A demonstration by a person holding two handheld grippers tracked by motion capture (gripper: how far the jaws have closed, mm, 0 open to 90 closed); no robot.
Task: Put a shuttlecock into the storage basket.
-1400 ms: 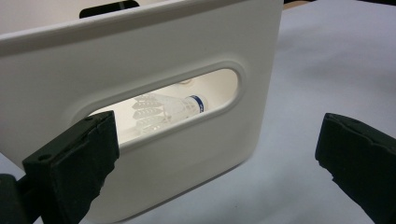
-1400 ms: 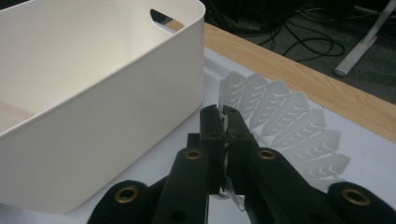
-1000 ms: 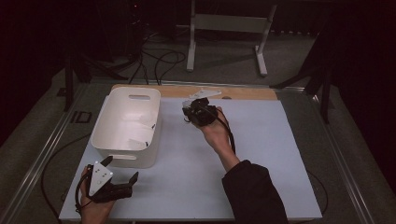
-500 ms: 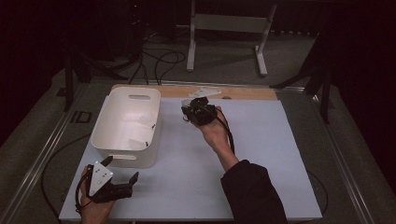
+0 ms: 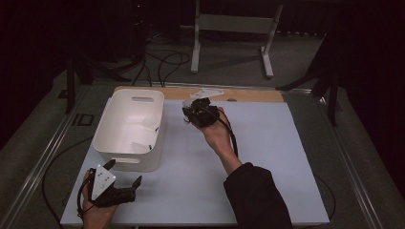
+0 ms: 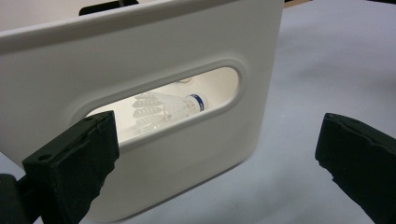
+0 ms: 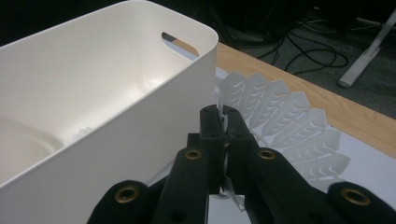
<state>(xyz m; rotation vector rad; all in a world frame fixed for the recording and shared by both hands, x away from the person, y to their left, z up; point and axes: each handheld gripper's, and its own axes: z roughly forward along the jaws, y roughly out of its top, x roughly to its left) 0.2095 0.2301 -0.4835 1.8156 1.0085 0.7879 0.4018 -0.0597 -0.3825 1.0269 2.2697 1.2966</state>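
Note:
A white plastic bin (image 5: pixel 158 139) stands on the left half of the pale mat. Shuttlecocks (image 5: pixel 143 122) lie inside it; one with a blue band (image 6: pixel 169 108) shows through the near handle slot of the bin (image 6: pixel 140 46). My right gripper (image 5: pixel 191 112) hovers just right of the bin's far corner. Its fingertips (image 7: pixel 223 115) are shut on the edge of a white shuttlecock's ribbed skirt (image 7: pixel 286 122), beside the bin wall (image 7: pixel 177 93). Low at the mat's front left, my left gripper (image 5: pixel 125 174) stands open, its jaws (image 6: pixel 219 140) wide apart facing the near handle.
A wooden strip (image 5: pixel 258 95) runs along the table's far edge with a white item (image 5: pixel 206 92) on it. The pale mat (image 5: pixel 277 157) spreads out right of the bin. Metal stand legs (image 5: pixel 196 43) and cables lie on the floor beyond.

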